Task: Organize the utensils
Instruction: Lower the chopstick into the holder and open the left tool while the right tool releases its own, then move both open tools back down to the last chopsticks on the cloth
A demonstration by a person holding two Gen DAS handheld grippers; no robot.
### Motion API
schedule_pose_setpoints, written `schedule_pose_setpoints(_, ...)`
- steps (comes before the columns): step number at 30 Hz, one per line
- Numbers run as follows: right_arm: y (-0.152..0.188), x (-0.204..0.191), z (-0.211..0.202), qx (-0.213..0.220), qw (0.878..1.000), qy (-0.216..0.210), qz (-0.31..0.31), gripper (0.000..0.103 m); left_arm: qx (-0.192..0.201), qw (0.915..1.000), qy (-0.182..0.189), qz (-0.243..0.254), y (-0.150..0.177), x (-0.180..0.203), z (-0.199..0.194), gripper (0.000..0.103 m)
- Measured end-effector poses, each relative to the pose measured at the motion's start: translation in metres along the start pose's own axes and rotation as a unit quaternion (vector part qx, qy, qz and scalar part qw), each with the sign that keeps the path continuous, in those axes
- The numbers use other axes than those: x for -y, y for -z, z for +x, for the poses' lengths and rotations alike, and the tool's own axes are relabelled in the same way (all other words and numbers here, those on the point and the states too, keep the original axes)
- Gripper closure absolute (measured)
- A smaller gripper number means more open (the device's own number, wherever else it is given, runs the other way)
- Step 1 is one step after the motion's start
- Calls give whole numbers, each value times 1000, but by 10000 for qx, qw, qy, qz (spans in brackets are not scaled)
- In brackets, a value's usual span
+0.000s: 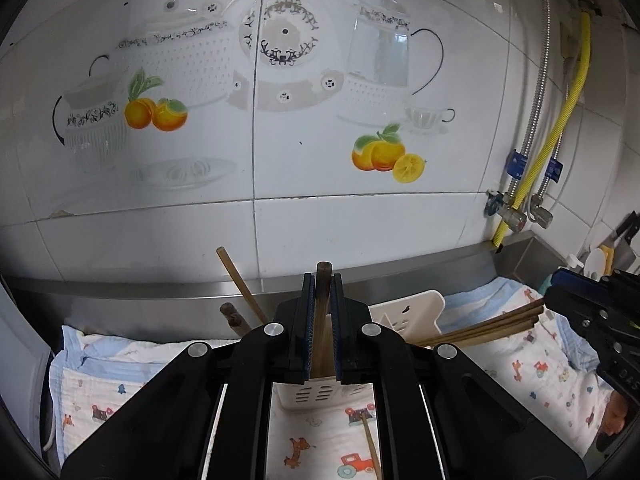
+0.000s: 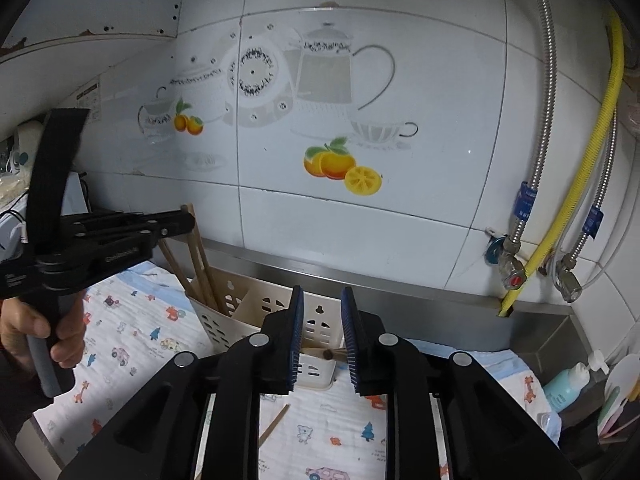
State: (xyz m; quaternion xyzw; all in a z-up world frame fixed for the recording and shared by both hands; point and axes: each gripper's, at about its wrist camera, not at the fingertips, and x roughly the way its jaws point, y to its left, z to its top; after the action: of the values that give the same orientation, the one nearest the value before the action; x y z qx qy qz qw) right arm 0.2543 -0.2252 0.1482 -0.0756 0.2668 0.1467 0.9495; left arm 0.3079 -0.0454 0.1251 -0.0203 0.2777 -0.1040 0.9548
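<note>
Pinching a brown chopstick (image 1: 322, 312) upright, the left gripper (image 1: 322, 320) hovers over the cream caddy (image 1: 416, 312); the right gripper (image 2: 322, 344), at three o'clock, stands spread (empty). Next, likely: lower, then release into a compartment.

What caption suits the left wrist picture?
Left gripper clamps a wooden utensil above a cream utensil holder on patterned cloth.

A home kitchen — teapot-printed wall tiles (image 1: 280, 80), steel counter (image 2: 420, 300), gas hose (image 2: 580, 184).
</note>
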Motion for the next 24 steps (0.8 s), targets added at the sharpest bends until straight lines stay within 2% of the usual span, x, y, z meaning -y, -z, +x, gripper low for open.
schedule_pose_setpoints(3, 3, -2, -9, 73, 10000, -31, 19, 76, 30, 10000, 9, 17, -1, 0, -5, 95)
schedule_pose_setpoints(5, 8, -5, -16, 121, 9999, -42, 36, 66, 78, 10000, 47, -17, -2, -1, -10, 95)
schedule_pose_setpoints(9, 20, -10, -27, 142, 9998, -92, 81, 65, 203, 9998, 64, -42, 0, -3, -30, 92)
schedule_pose_setpoints(11, 31, -13, -34, 126, 9998, -126, 129, 64, 273, 9996, 56, -79, 4, -5, -42, 78)
schedule_pose_setpoints(14, 47, -19, -39, 42, 9996, -177, 218, 64, 388, 9992, 47, -74, 13, -8, -62, 74)
schedule_pose_setpoints(17, 67, -28, -41, -71, 9998, -59, 177, 64, 369, 9992, 73, -152, 28, -14, -80, 70)
schedule_pose_setpoints(24, 132, -52, -40, -509, 9973, -160, 504, 64, 372, 9983, -81, -438, 77, -35, -116, 58)
